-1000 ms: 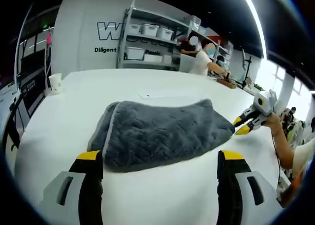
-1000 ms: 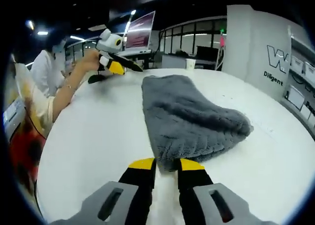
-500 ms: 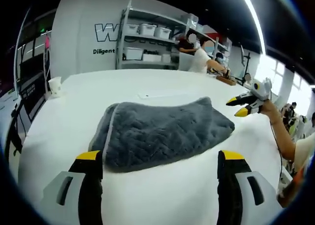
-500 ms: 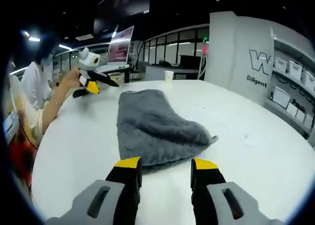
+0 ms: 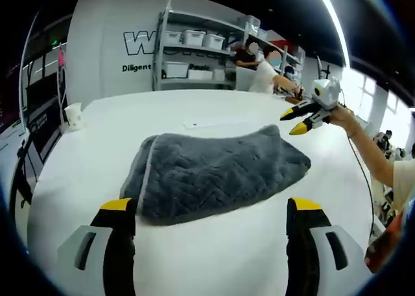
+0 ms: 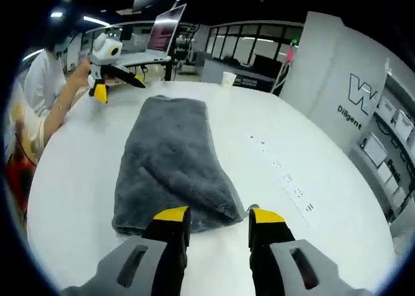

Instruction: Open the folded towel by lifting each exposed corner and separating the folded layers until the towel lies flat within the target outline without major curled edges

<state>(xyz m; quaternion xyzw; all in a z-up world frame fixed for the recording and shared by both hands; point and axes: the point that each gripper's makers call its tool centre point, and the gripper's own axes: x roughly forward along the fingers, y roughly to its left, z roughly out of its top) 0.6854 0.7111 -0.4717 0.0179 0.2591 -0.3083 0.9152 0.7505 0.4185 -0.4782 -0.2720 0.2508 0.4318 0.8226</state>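
Left claw (image 5: 207,208) released, jaws wide apart, hovering low over the tabletop (image 5: 214,263) just short of the towel (image 5: 217,170). Right claw (image 6: 219,218) released too, tips right at the towel's near end, gripping nothing. Towel folded double, lying mid-tabletop as a long grey pad, layers not yet parted. Probably the opening step: picking a corner. Next move calls for closing on the top layer alone at an exposed corner, then lifting and peeling outward. No target outline discernible. Wall lettering reads "Diligent" (image 5: 136,68) under a large "W"; rest cut off.
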